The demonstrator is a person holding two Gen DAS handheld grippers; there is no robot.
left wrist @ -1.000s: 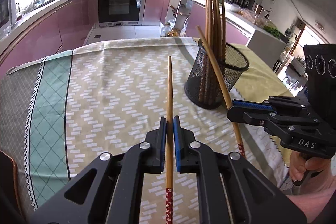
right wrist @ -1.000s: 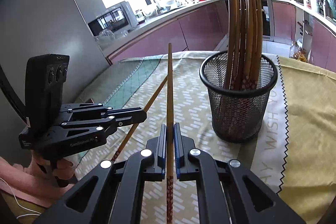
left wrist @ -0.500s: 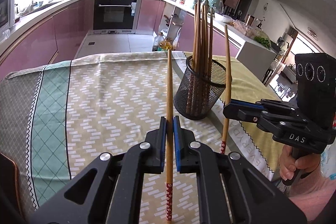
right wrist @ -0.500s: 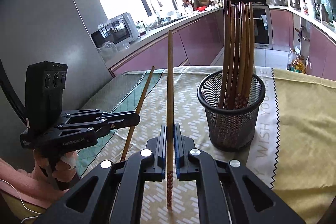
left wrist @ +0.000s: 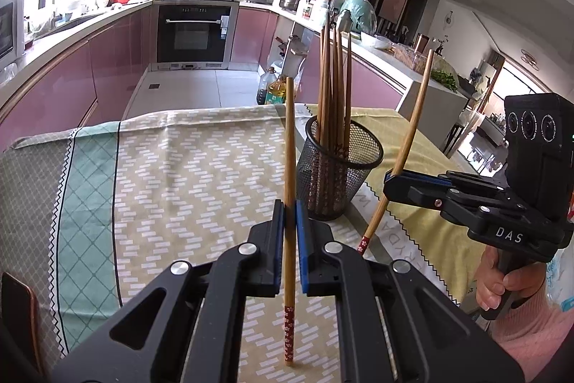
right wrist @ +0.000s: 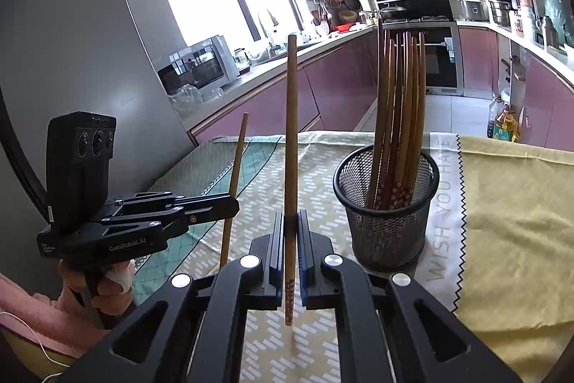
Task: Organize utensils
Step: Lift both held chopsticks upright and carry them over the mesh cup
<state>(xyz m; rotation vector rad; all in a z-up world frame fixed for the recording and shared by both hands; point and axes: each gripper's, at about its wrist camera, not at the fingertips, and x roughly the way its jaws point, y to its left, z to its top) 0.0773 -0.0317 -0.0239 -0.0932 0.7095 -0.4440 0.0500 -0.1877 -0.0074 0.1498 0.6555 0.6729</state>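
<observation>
My left gripper [left wrist: 290, 208] is shut on a wooden chopstick [left wrist: 289, 139] that stands nearly upright, its red patterned end hanging just above the cloth. My right gripper [right wrist: 290, 221] is shut on a second chopstick [right wrist: 291, 131], also nearly upright. A black mesh cup [left wrist: 337, 192] holding several chopsticks stands on the table, just right of my left gripper and ahead-right of my right gripper. In the left wrist view the right gripper [left wrist: 389, 180] holds its chopstick [left wrist: 412, 124] right of the cup. From the right wrist camera, the left gripper [right wrist: 233, 203] appears well left of the cup [right wrist: 387, 232].
A patterned tablecloth [left wrist: 172, 174] covers the table, with a yellow cloth [right wrist: 509, 225] over its right part. A phone [left wrist: 18, 307] lies at the near left edge. Beyond the far table edge are the kitchen floor, an oil bottle [left wrist: 274, 88] and pink cabinets.
Both grippers have risen with their chopsticks, which have tipped from lying low toward upright. The right gripper's chopstick has swung away from the cup. Both stay shut.
</observation>
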